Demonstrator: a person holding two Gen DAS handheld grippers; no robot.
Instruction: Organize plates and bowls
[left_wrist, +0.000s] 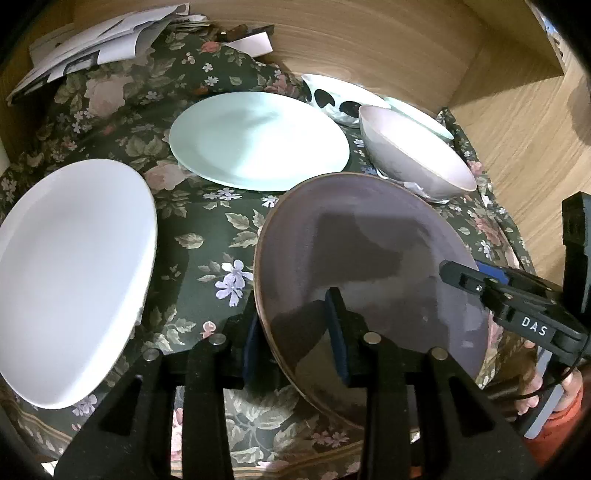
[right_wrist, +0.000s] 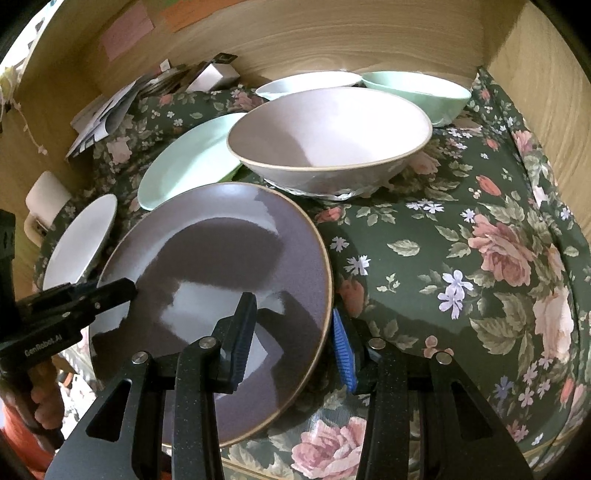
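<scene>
A purple plate (left_wrist: 369, 240) (right_wrist: 221, 240) with a tan rim sits low over the floral cloth, held from two sides. My left gripper (left_wrist: 293, 314) has the plate's left rim between its blue pads and is shut on it. It shows in the right wrist view as a black finger (right_wrist: 125, 290) at the plate's left edge. My right gripper (right_wrist: 291, 306) is shut on the opposite rim, one pad on the plate's face and one outside the edge. In the left wrist view the right gripper (left_wrist: 465, 273) reaches in from the right. Whether the plate touches the cloth is not visible.
On the floral tablecloth (right_wrist: 461, 258) lie a white plate (left_wrist: 74, 277) and a mint plate (left_wrist: 258, 140). Behind are a pink bowl (right_wrist: 332, 133), a mint bowl (right_wrist: 417, 92) and a spotted bowl (left_wrist: 332, 99). Papers (left_wrist: 92, 48) lie back left. Wooden walls (right_wrist: 332, 40) enclose it.
</scene>
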